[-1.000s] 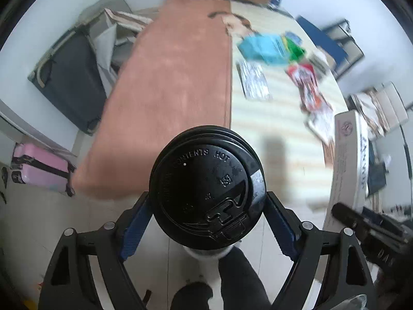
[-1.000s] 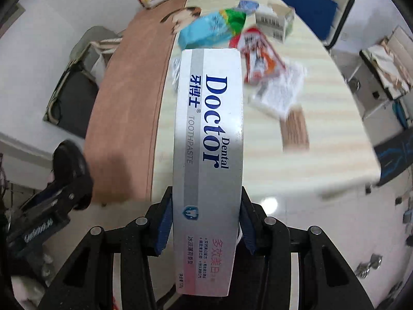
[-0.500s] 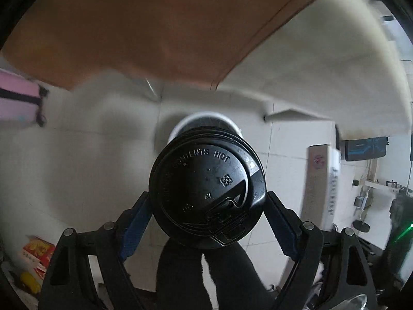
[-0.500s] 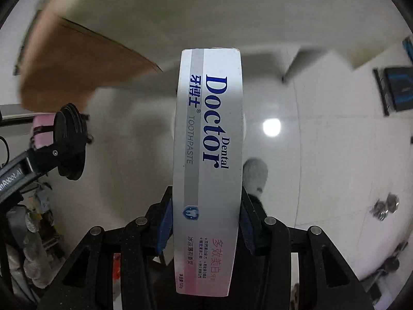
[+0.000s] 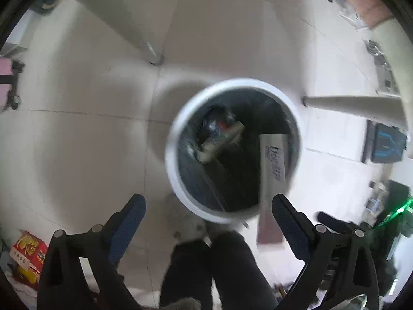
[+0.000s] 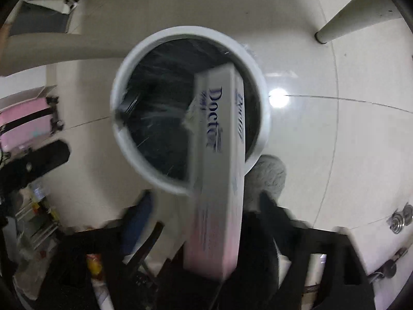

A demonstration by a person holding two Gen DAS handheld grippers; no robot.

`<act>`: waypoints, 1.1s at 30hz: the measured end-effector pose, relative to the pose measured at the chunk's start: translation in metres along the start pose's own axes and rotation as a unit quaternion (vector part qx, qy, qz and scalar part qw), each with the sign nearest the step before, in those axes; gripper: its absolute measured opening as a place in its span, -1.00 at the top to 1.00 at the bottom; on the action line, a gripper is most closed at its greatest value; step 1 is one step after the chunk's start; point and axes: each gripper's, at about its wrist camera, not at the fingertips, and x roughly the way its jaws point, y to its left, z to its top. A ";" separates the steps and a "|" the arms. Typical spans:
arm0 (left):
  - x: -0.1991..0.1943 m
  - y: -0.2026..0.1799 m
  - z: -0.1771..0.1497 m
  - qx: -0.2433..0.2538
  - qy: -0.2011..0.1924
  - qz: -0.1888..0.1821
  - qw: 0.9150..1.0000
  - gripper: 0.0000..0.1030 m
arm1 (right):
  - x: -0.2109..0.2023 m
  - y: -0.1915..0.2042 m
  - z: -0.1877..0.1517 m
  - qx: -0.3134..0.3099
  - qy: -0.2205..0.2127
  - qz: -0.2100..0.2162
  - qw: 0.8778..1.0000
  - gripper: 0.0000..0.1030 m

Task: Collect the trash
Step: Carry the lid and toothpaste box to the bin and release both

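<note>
A round white trash bin [image 5: 178, 180] with a black liner stands on the floor below both grippers; it also shows in the right wrist view [image 6: 124, 134]. My left gripper [image 5: 207, 222] is open and empty above the bin's near rim. Inside the bin lies other trash [image 5: 219, 137]. The white "Doctor" toothpaste box [image 6: 219, 170] is tilted over the bin rim, its far end inside the bin; it also shows in the left wrist view [image 5: 272, 165]. My right gripper [image 6: 206, 232] is blurred, with its jaws spread apart and away from the box.
Pale tiled floor [image 5: 90, 142] surrounds the bin. Table legs [image 5: 152, 51] [image 6: 335, 25] stand nearby. A pink suitcase [image 6: 23, 124] is at the left. A red and yellow box [image 5: 28, 255] lies on the floor at lower left. The person's legs [image 5: 219, 271] are below.
Both grippers swung from the table down to the bin. The left gripper opened and the black-lidded cup is gone from it. The right gripper opened and the toothpaste box is tipping into the bin.
</note>
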 end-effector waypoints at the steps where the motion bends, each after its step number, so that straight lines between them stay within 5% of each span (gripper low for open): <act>1: -0.003 0.002 -0.003 -0.001 -0.013 0.009 1.000 -0.94 | 0.000 0.000 -0.001 0.000 -0.010 -0.012 1.000 -0.89; 11: -0.031 0.007 -0.036 0.008 -0.050 0.077 0.996 -0.95 | -0.037 0.009 0.002 -0.009 -0.085 -0.115 0.990 -1.00; 21: -0.082 -0.010 -0.063 0.018 -0.071 0.079 0.994 -0.95 | -0.089 0.020 -0.029 -0.001 -0.114 -0.113 0.987 -1.00; 33: -0.178 -0.028 -0.118 0.038 -0.085 0.062 0.994 -0.94 | -0.207 0.044 -0.096 -0.008 -0.156 -0.107 0.982 -1.00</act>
